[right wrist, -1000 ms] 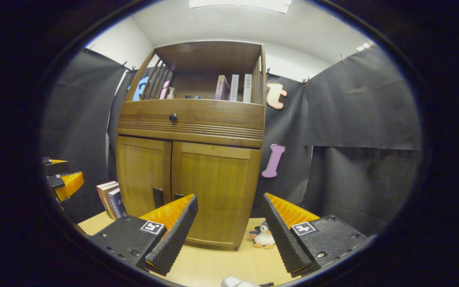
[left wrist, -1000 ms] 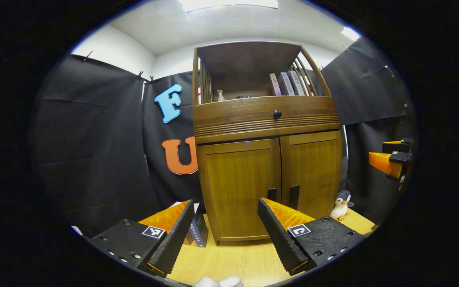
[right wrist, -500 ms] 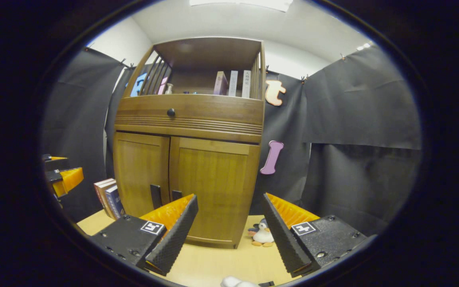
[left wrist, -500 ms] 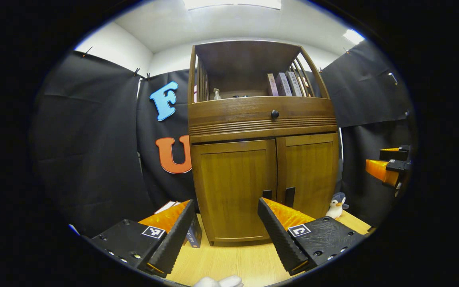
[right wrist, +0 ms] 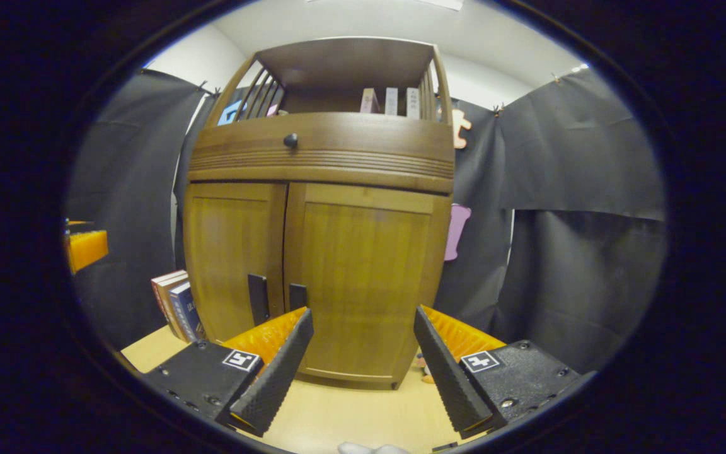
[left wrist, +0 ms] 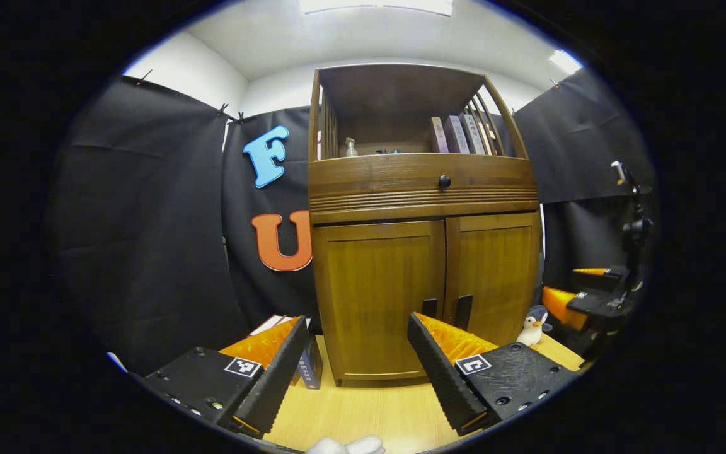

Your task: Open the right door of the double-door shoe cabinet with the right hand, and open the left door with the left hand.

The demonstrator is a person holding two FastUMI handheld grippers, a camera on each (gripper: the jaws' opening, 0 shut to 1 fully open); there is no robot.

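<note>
Both cabinet point(right wrist: 319, 208) doors shut; your right gripper point(right wrist: 363, 353) and left gripper point(left wrist: 357, 359), wide open and empty, face its handles point(right wrist: 275, 293): nothing done yet.

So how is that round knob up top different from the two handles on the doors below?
The knob is small, round and single, centred on the drawer band; the door handles are flat upright bars, a pair flanking the seam between the doors. The knob sits high, the handles low. All look dark against the brown wood.
</note>
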